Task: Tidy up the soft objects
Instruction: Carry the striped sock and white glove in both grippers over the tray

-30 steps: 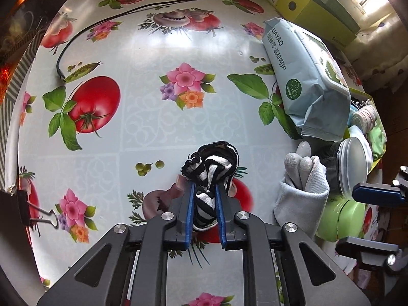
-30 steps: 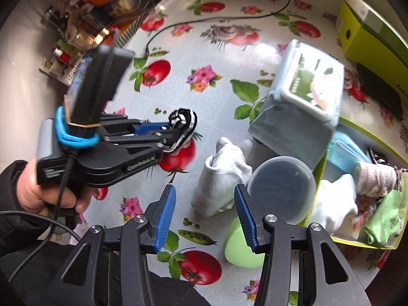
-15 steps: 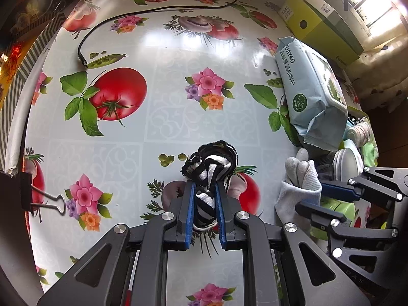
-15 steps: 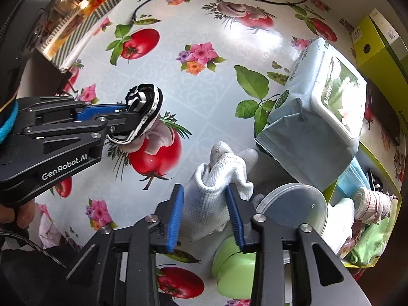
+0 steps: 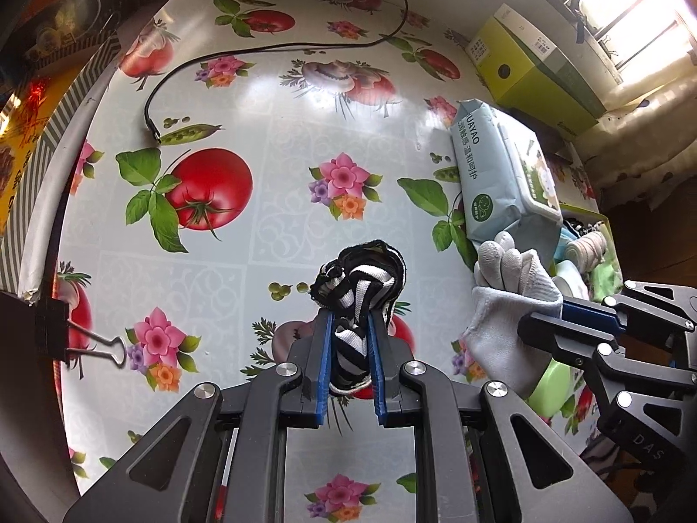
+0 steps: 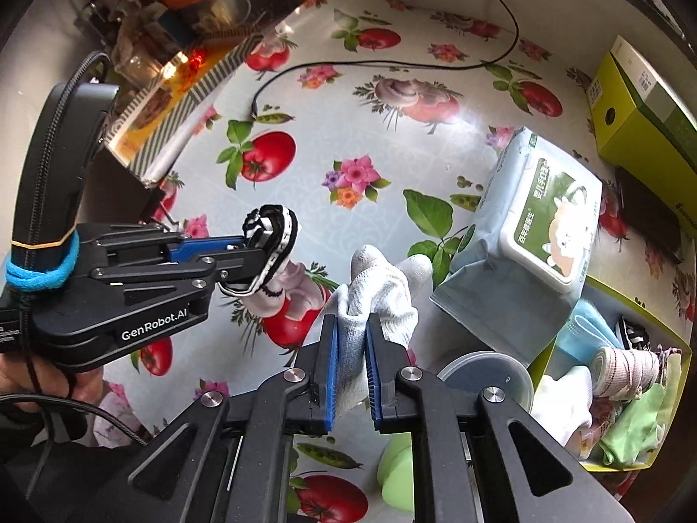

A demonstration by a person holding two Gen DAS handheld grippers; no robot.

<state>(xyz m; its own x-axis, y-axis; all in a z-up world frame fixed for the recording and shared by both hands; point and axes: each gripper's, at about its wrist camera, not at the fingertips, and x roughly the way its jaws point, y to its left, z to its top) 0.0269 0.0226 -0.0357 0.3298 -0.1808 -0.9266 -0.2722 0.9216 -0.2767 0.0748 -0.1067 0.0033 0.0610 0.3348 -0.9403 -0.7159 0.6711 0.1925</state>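
Since a second earlier, the right gripper (image 6: 350,327) had dropped from above the white glove (image 6: 379,300) onto it, and its jaws had just been closing, so that the blue pads (image 6: 332,366) now pinched the glove's cuff between them. Both grippers had also risen a little over the table (image 5: 270,226), so more of the flowered cloth showed around them.

The left gripper (image 5: 350,327) was clenched on a rolled black-and-white striped sock (image 5: 361,287), as it had been a second before. The sock's bundled end stuck out past the fingertips, clear of the cloth. In the right view the left gripper (image 6: 244,257) reached in from the left, carried by a hand (image 6: 52,388) at the lower left edge, with the sock (image 6: 272,235) at its tip.

The glove (image 5: 509,296) hung from the right gripper (image 5: 540,318) just right of the sock, apart from it, its fingers pointing up toward a pale blue wipes pack (image 6: 531,239). Below the glove sat a round lidded tub (image 6: 488,375) and a green bowl (image 6: 396,470). A yellow-green tray (image 6: 631,296) at the right held other soft items: a white sock, a rolled bandage (image 6: 623,370), a blue cloth and a green cloth. A black cable (image 5: 270,50) lay across the far side of the table.
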